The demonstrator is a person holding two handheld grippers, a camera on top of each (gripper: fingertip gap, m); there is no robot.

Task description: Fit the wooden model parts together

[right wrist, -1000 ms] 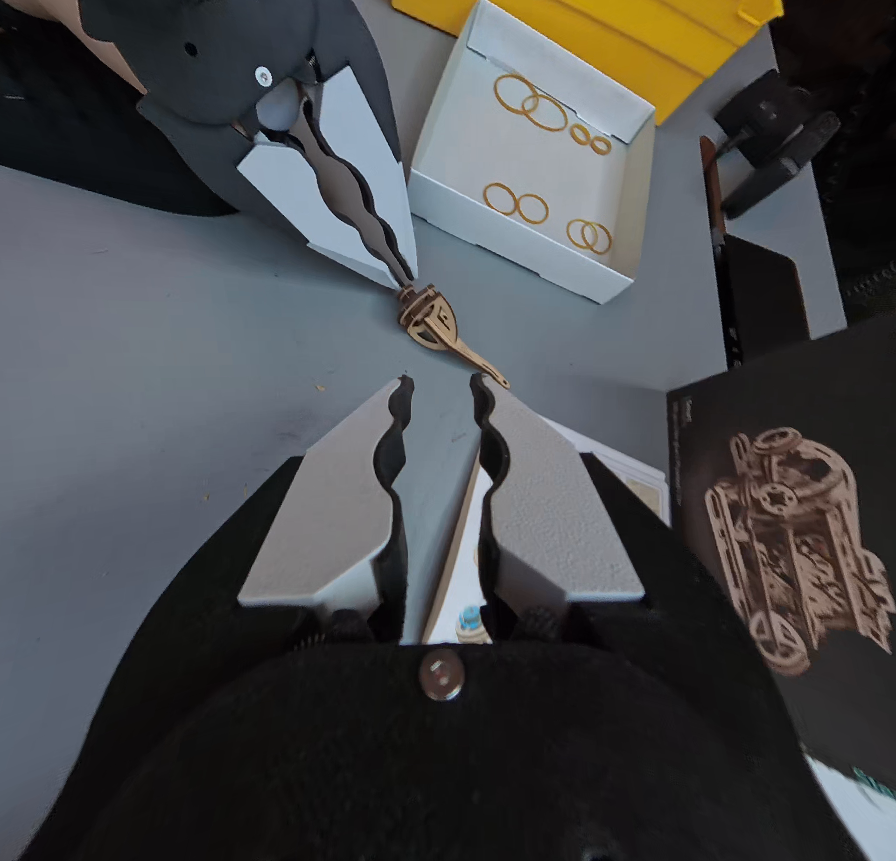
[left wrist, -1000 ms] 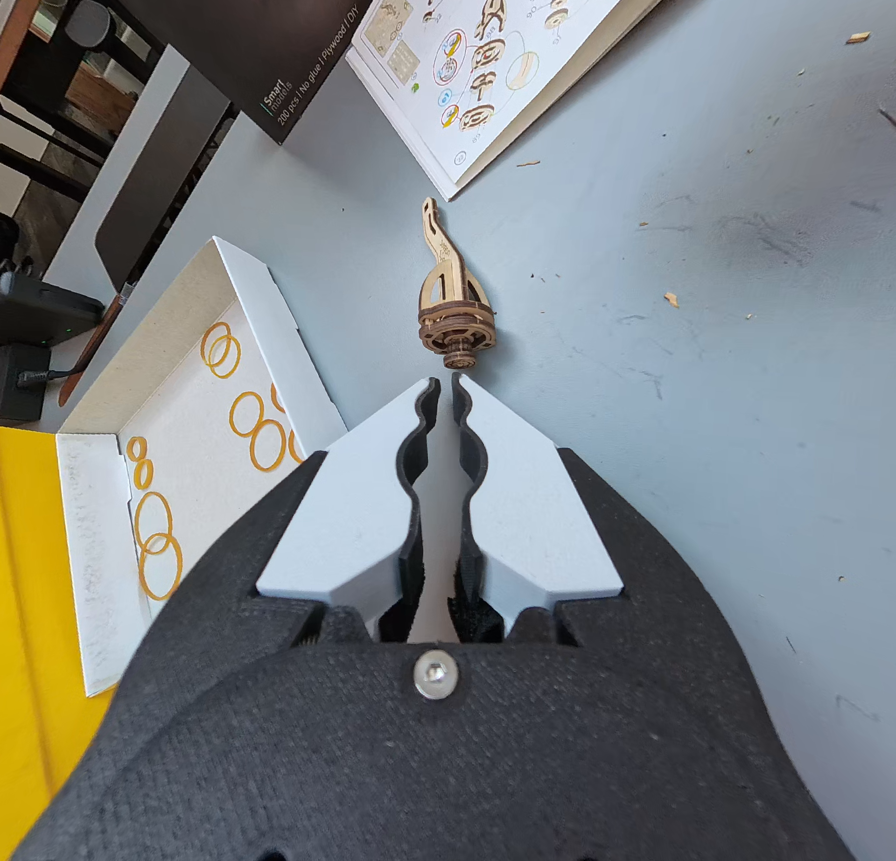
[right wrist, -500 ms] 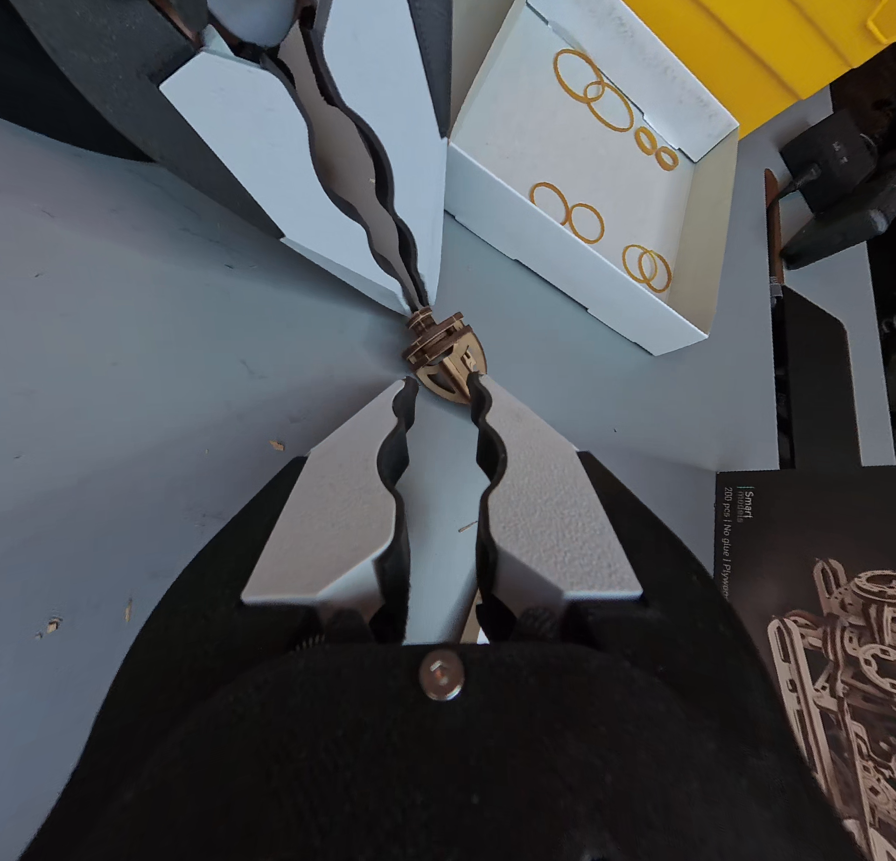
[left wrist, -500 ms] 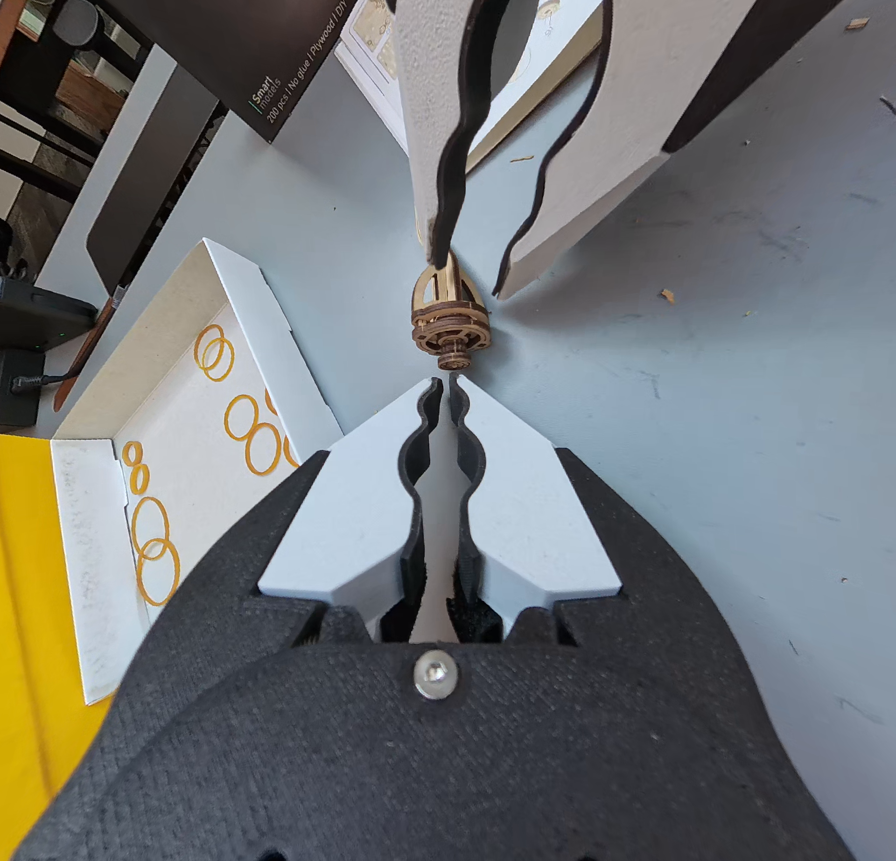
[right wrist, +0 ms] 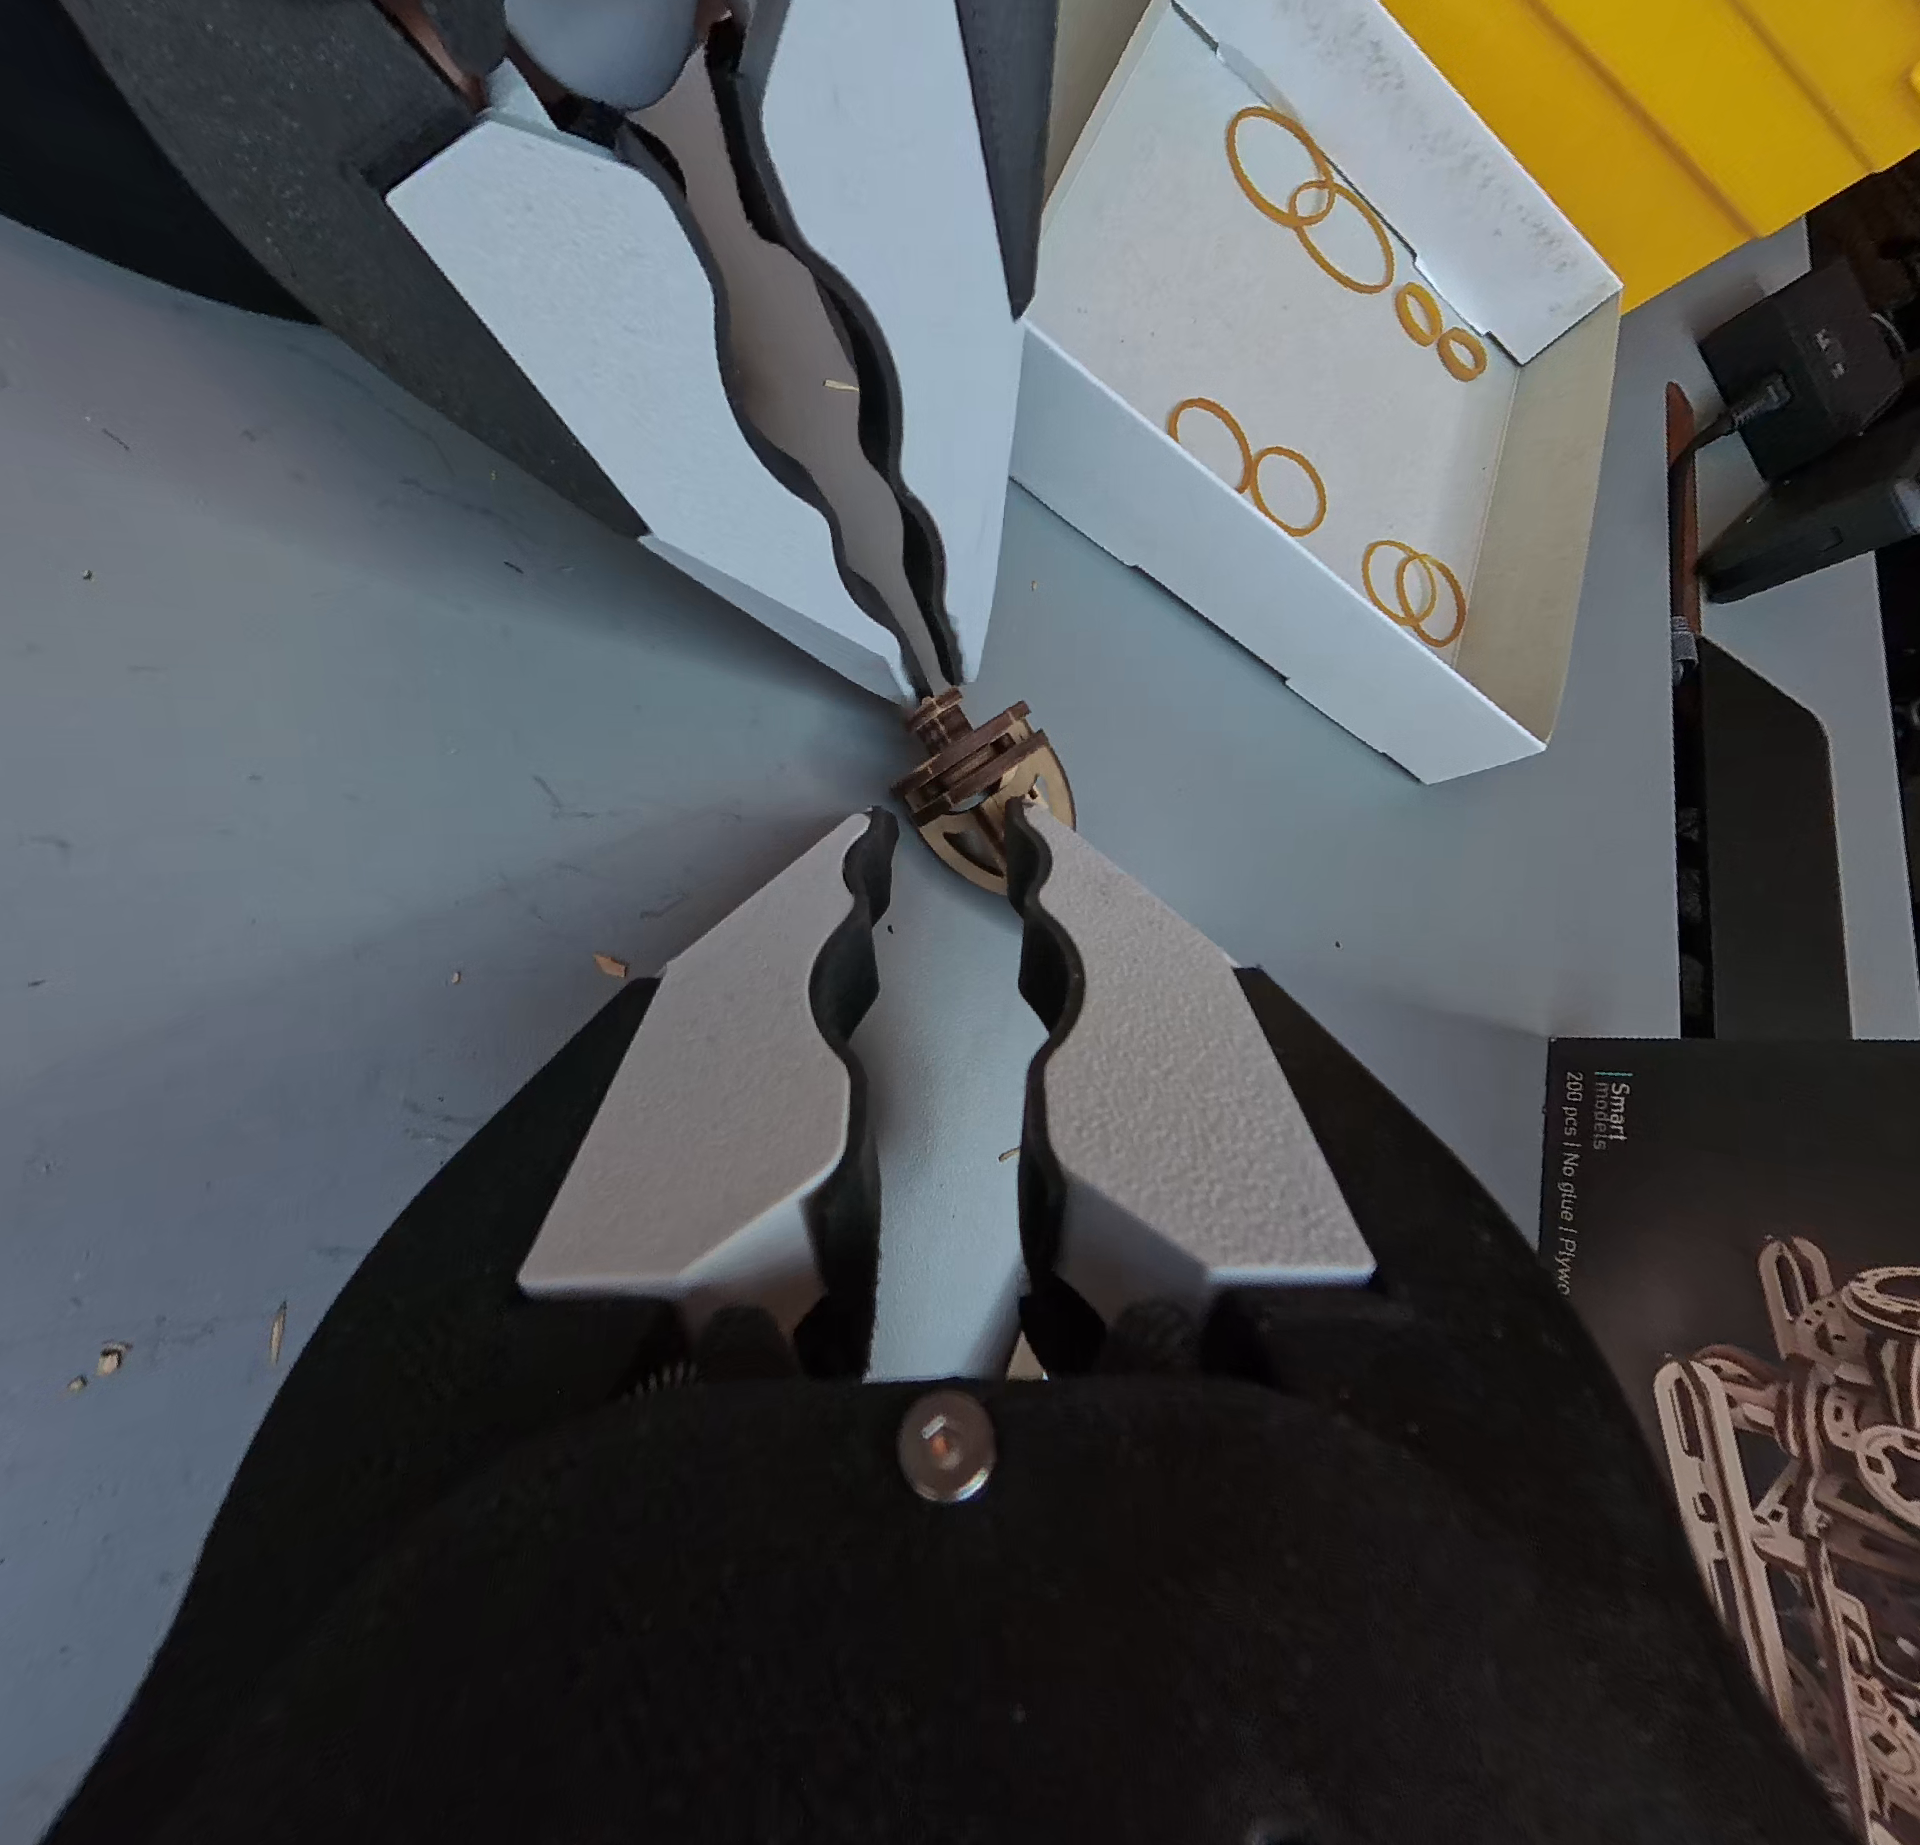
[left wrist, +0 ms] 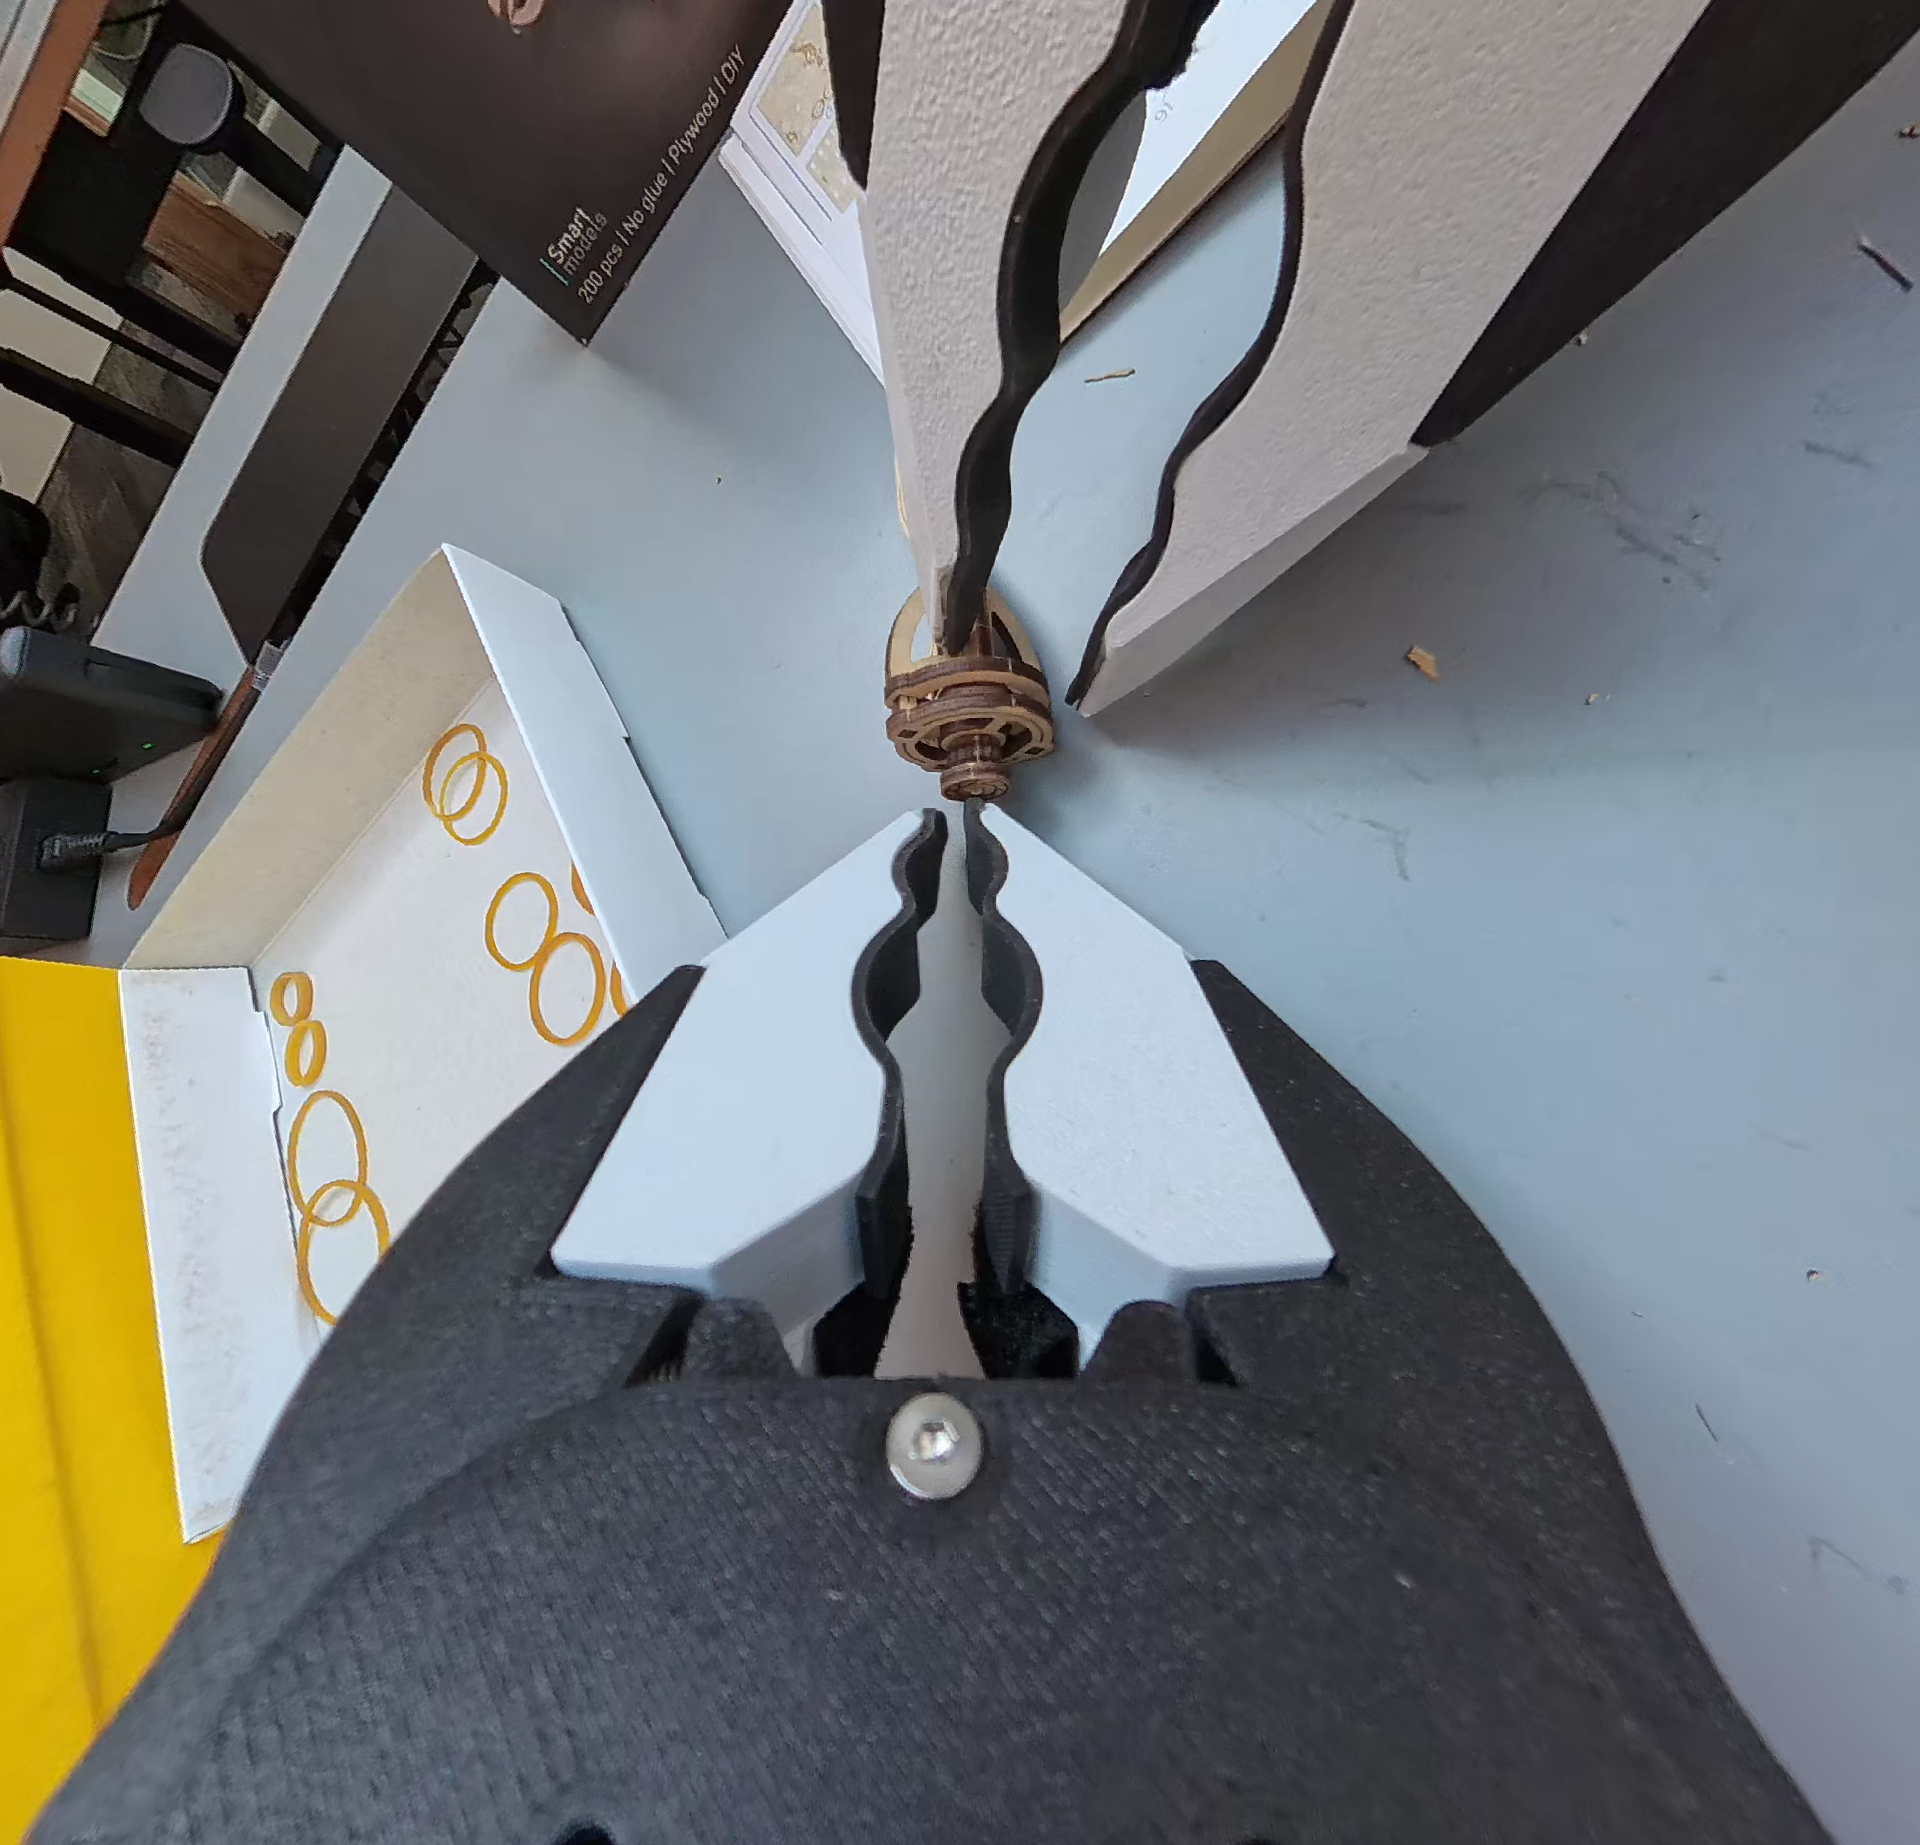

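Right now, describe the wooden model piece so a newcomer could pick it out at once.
Start at the grey table and find the white cardboard tray of orange rubber bands. Just beside it, between the tips of the two grippers, lies the wooden model piece. It is the only brown, layered, round wooden thing there, with a small knob.
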